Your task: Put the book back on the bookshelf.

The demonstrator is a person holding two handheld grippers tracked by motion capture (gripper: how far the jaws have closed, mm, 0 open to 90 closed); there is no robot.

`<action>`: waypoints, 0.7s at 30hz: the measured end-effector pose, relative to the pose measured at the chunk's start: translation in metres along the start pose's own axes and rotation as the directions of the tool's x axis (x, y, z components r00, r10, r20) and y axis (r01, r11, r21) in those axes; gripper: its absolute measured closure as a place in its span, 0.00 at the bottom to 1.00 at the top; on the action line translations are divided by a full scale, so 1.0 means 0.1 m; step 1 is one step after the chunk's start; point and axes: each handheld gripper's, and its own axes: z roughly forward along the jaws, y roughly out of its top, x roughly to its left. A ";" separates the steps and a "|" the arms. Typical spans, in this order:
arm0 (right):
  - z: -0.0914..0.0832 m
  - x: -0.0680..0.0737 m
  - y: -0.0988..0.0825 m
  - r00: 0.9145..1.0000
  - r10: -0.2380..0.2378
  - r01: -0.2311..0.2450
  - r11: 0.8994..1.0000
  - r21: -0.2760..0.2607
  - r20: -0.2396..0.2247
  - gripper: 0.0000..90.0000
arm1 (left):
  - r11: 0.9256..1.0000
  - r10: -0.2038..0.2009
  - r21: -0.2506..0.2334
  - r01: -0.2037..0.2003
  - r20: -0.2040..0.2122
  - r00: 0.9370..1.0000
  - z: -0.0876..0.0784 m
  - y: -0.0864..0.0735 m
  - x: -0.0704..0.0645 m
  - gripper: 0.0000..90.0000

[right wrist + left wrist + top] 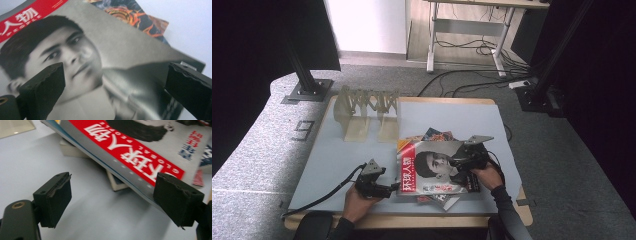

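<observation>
While the top magazine [432,167] covers most of the stack at lower centre of the high view, the books beneath show as mere corners. Left gripper [112,201], jaws apart, sits by its red-banded edge; right gripper [113,88], jaws apart, hangs over the cover, contact unclear.

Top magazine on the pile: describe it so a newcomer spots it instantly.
On the grey table, right of centre, sits a messy pile of magazines. The top magazine is the biggest one, uniquely showing a black-and-white portrait and a red spine-side band with white lettering.
</observation>
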 end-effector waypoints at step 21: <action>0.44 -0.15 0.31 1.000 -0.019 0.020 0.999 0.041 -0.025 0.03 | 1.000 0.000 -0.005 0.000 0.035 0.999 -0.03 -0.16 -0.18 0.16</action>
